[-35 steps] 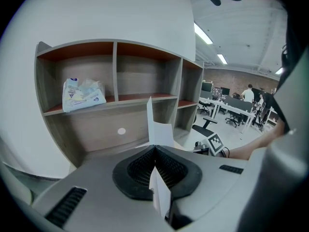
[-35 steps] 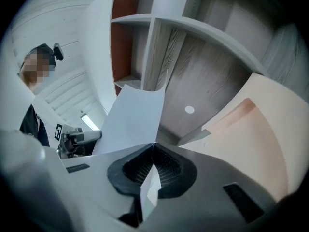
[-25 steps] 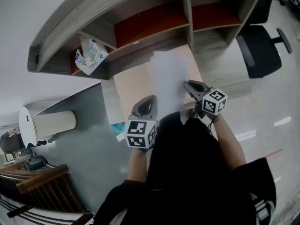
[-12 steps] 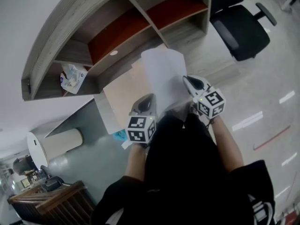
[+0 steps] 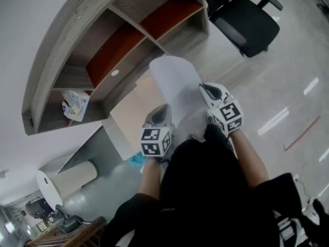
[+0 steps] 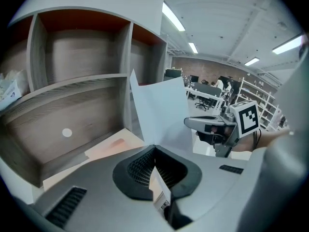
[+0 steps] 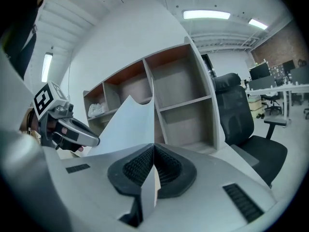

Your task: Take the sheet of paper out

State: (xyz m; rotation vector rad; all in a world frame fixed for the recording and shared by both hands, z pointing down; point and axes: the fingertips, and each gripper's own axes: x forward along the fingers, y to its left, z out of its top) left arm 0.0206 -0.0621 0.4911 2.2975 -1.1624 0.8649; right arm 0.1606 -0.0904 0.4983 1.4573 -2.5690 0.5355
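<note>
Now lifted free: one sheet of paper held up between two hand-held tools, facing a shelf unit.

Nearest, a person in black holds two tools; the left tool (image 5: 164, 109) and the right tool (image 5: 204, 88) are each clamped tight on the near edge of the single white sheet of paper (image 5: 177, 81), one toward each lower corner. A second ago the sheet lay lower, over a peach folder (image 5: 134, 104); it now stands raised in the air, curving upward, apart from that folder, which lies flat on the counter (image 5: 208, 55). That suggests the taking-out is all but done, with only somewhere to put the sheet left. Beyond stands one wooden shelf unit (image 5: 77, 50) holding one crumpled packet (image 5: 75, 104). Farthest, to the right, is one black office chair (image 5: 249, 22).
</note>
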